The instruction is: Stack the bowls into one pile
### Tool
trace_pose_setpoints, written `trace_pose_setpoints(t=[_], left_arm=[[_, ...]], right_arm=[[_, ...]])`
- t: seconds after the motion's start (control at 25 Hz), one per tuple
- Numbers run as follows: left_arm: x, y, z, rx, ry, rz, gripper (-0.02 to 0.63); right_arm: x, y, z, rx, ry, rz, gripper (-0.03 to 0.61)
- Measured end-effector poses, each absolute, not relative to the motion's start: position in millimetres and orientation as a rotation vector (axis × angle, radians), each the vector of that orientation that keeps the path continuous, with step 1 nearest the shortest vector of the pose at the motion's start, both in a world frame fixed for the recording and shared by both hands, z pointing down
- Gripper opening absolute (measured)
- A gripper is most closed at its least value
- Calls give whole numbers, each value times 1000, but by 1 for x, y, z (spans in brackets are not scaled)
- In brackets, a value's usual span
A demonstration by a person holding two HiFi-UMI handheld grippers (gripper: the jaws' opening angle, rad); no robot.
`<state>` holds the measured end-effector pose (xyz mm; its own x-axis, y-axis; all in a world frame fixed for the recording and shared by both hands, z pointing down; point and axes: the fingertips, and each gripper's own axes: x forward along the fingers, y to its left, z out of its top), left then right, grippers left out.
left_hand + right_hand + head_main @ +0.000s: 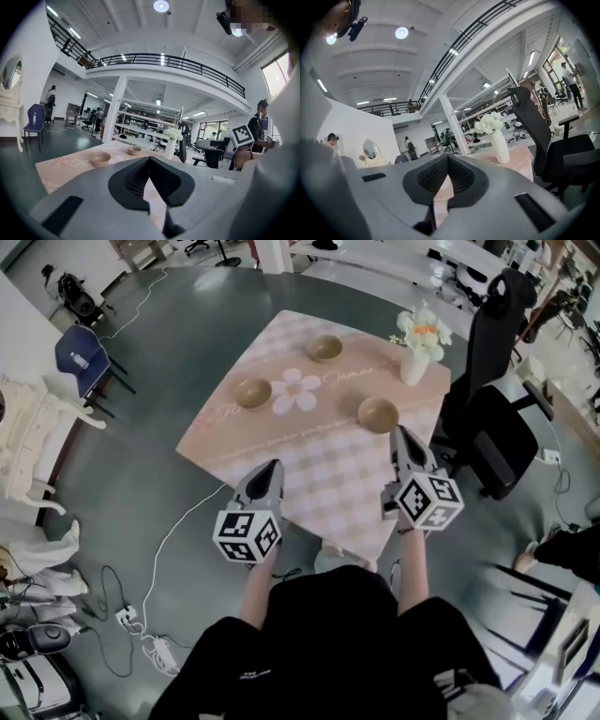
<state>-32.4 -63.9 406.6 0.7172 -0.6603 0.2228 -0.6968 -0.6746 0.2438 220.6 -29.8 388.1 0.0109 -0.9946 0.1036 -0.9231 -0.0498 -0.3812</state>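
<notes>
We hold both claws clenched on nothing: the left gripper (pixel 272 466) and the right gripper (pixel 397 431) hang over the near edge of the table (pixel 309 474), with the tips pressed together in each gripper view. The three bowls sit well apart on the checked cloth: the left bowl (pixel 252 392), the far bowl (pixel 325 348) and the right bowl (pixel 378 414), the last just beyond our right tips. None is stacked yet.

They look small, stiff and light, wooden or ceramic perhaps — we cannot tell which from here — so they are probably smooth and apt to slide. We would open the jaws and pinch one wall at the rim, one pad inside and one outside.

The vase of flowers (pixel 415 360) stands near the right bowl, where a wide swing could tip it. The black office chair (pixel 487 399) crowds the table's right side.
</notes>
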Motion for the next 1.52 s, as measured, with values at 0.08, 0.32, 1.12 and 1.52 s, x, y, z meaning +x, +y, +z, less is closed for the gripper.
trace_pose_setpoints(t=[0.08,0.32,1.12,1.52], left_arm=[[-26,-73,413,2604,-1044,175,-3],[-2,-95,422,2618,-975,204,-3],[100,-151,484,2574,-616,396,-3],[128,-158,507,2539,-547,439,-3]], right_arm=[[225,-38,395,-2086,2006,-532,-8],[243,-52,420,-2161,1941,-652,-8],[306,-101,502,-2456,1773,-896,-7],[320,-113,539,-2526,1698,-1008,108]])
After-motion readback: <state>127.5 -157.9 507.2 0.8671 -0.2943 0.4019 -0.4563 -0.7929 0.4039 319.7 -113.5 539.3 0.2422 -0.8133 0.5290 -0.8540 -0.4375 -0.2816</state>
